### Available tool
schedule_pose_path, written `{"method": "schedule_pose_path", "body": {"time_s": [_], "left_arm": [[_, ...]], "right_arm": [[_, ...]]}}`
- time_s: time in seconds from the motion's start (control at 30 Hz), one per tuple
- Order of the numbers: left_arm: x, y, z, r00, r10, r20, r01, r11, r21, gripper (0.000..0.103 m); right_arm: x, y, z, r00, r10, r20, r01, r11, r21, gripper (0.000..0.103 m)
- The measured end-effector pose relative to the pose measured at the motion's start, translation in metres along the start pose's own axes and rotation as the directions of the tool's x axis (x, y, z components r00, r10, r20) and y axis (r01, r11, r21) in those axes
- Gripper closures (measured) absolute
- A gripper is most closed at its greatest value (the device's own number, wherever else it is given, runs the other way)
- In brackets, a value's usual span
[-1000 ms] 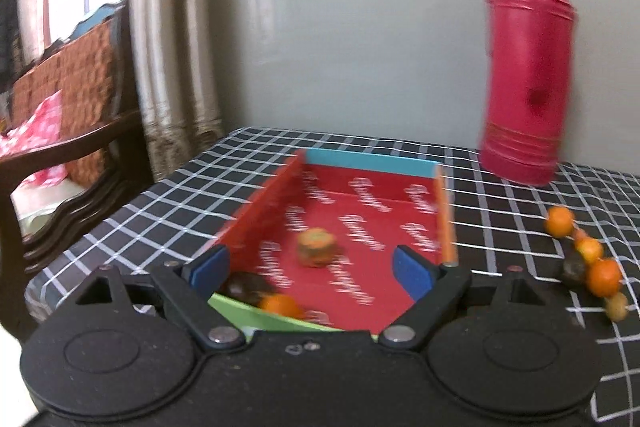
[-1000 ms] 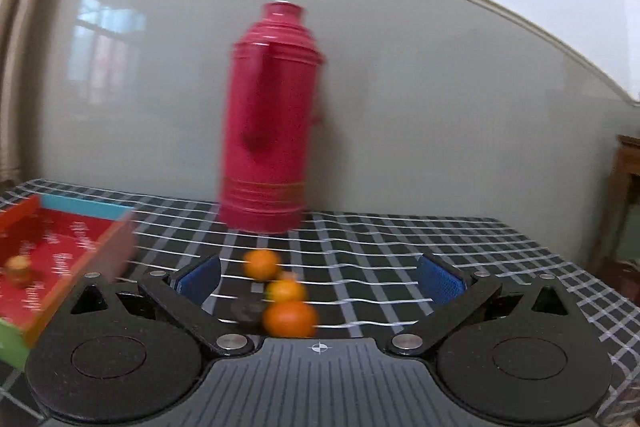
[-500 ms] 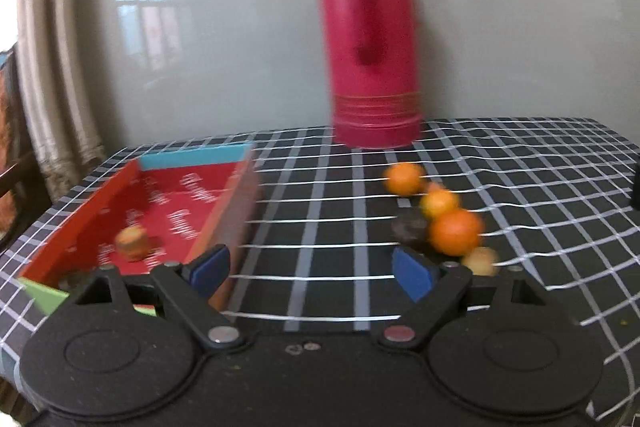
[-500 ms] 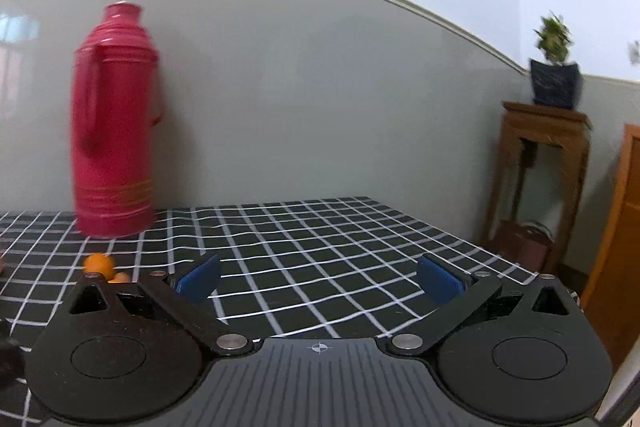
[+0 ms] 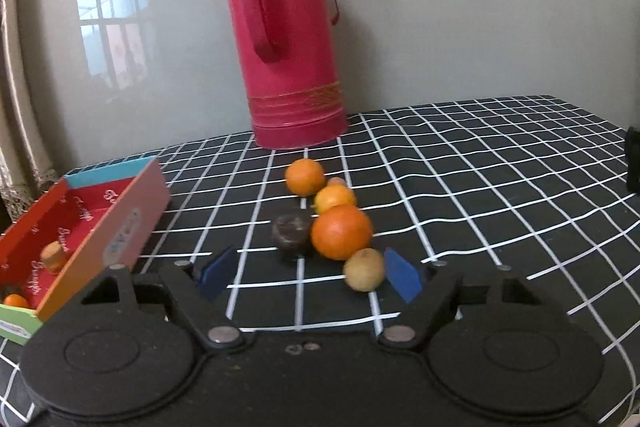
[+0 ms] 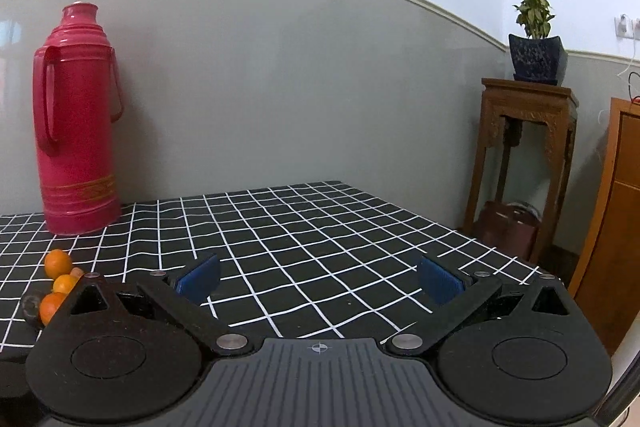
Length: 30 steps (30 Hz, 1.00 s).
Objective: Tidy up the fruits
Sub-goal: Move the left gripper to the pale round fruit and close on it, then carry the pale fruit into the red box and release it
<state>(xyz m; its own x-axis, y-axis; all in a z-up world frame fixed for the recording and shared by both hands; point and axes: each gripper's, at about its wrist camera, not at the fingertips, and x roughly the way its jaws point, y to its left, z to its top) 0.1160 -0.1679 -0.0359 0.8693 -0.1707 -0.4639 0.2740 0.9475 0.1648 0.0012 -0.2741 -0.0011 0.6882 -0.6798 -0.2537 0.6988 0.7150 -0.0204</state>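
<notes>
The left tool [image 5: 308,273] gapes empty before the fruit cluster [image 5: 340,231] near the red flask [image 5: 286,31]; only its view shows the tray [image 5: 120,223] at left. The right tool [image 6: 318,277], likewise open, faces bare checked surface [image 6: 320,227] and a plant stand [image 6: 524,147].
</notes>
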Motion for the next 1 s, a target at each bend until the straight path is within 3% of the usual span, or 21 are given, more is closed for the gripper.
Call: {"method": "schedule_pose_path", "body": {"time_s": [0.1,0.27,0.33,0.43,0.67,1.0], "left_arm": [[0.006,-0.007,-0.001,1.0,-0.023,-0.022,0.023,1.0,-0.008,0.037],[0.02,-0.011,-0.004,0.993,-0.08,-0.088,0.076,0.996,-0.048,0.071],[0.023,-0.011,-0.005,0.992,-0.086,-0.095,0.08,0.995,-0.062,0.073],[0.024,-0.012,-0.005,0.99,-0.112,-0.092,0.106,0.992,-0.069,0.086],[0.023,-0.003,-0.003,0.987,-0.13,-0.09,0.121,0.987,-0.104,0.087],[0.011,0.027,0.007,0.996,-0.075,-0.046,0.069,0.988,-0.135,0.087]], "right_arm": [[0.001,0.0,-0.001,1.0,0.007,-0.005,-0.007,1.0,-0.01,0.0],[0.001,0.002,-0.003,1.0,0.01,-0.003,-0.01,1.0,-0.029,0.0],[0.002,0.003,-0.004,1.0,0.013,-0.003,-0.013,0.999,-0.034,0.0],[0.003,0.004,-0.005,1.0,0.017,-0.007,-0.018,0.999,-0.043,0.0],[0.005,0.007,-0.004,1.0,0.027,-0.008,-0.028,0.999,-0.038,0.0],[0.002,0.019,-0.004,0.998,0.064,-0.007,-0.064,0.997,-0.049,0.0]]}}
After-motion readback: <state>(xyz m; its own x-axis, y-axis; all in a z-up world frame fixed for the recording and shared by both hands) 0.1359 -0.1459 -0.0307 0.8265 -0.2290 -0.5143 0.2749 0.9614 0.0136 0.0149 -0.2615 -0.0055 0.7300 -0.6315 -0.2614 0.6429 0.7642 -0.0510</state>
